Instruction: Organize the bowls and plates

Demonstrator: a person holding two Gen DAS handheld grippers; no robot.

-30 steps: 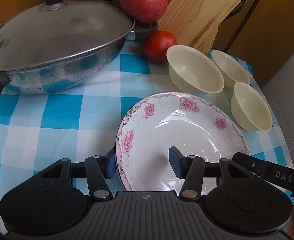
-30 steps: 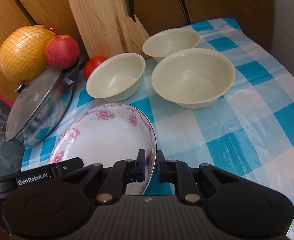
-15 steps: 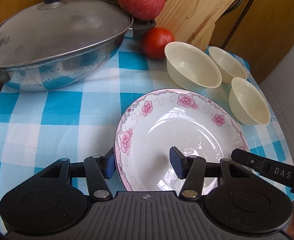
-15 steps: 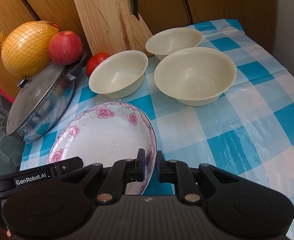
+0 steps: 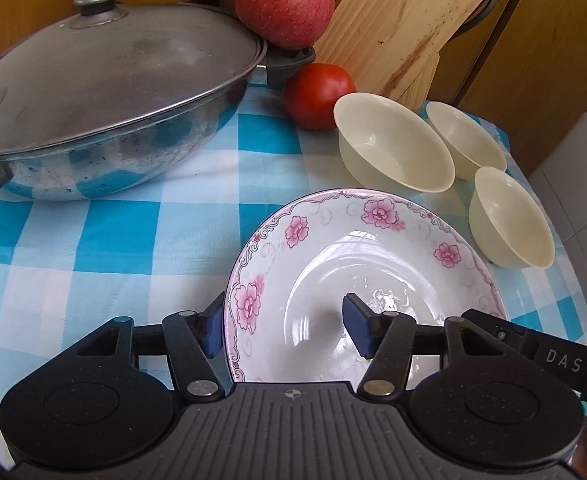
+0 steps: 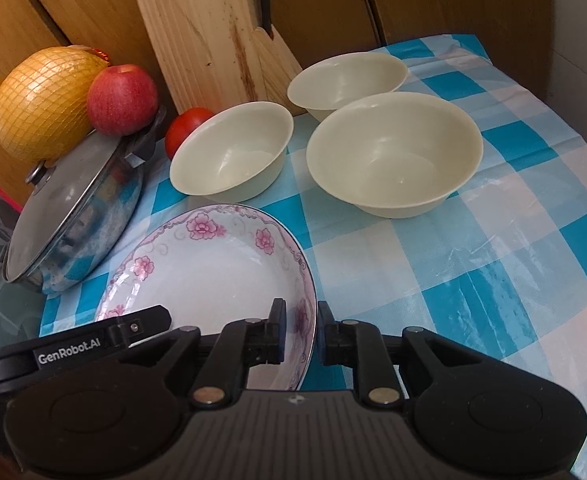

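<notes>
Checked blue-and-white cloth point(image 6: 513, 280) covers the bench. Floral plate point(image 5: 373, 264) sits near three cream bowls point(image 6: 393, 152). Left gripper point(image 5: 283, 330): jaws spread, just been widening, straddling the plate's left rim. Right gripper point(image 6: 299, 330): jaws loosening, a gap showing beside the right rim.

my left gripper point(image 5: 283, 328) straddles the near left rim of the pink-flowered white porcelain plate point(image 5: 373, 264); my right gripper point(image 6: 298, 332) its right rim. behind the plate three cream plastic bowls point(image 6: 393, 152); left of it, the lidded steel wok point(image 5: 105, 100).
</notes>
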